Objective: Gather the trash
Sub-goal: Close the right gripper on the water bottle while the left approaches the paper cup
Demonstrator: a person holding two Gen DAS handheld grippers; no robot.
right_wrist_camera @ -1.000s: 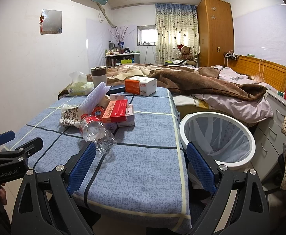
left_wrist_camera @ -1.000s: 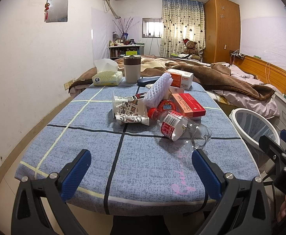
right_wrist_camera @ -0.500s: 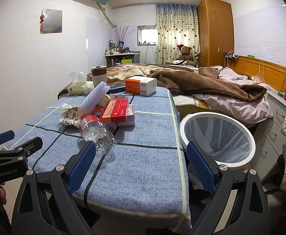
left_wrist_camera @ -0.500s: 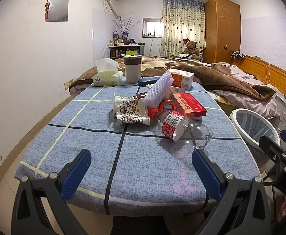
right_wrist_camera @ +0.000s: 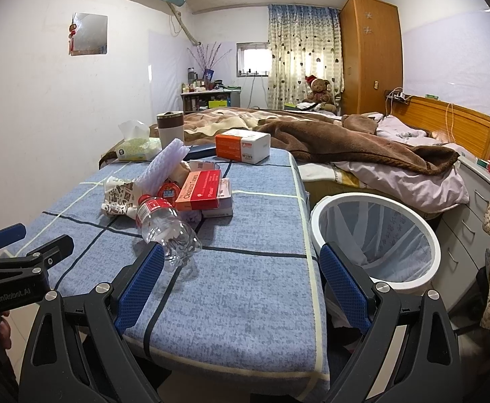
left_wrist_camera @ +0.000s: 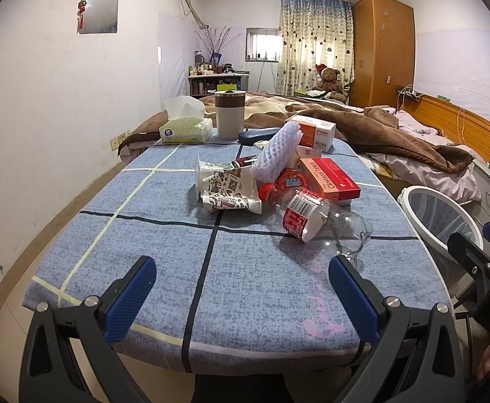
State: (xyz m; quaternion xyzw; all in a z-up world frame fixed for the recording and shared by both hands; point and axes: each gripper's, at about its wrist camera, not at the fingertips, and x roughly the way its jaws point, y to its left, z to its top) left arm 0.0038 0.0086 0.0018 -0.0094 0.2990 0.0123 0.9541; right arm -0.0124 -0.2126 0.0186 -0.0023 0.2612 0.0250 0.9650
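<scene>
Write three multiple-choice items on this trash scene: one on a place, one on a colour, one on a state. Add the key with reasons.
1. Where does the white mesh trash bin stand?
A. on the table
B. on the floor off the table's right edge
C. on the bed

2. What colour is the cap of the clear plastic bottle?
A. red
B. green
C. white

3. How is the right tool?
A. shut on the bottle
B. shut on a box
C. open, holding nothing

Key:
1 B, the bin's rim sits below the blue tablecloth, beside its right edge.
2 A, the cap at the bottle's neck shows red in both views.
3 C, its blue pads stand wide apart with only cloth between them; the left tool is open likewise.
</scene>
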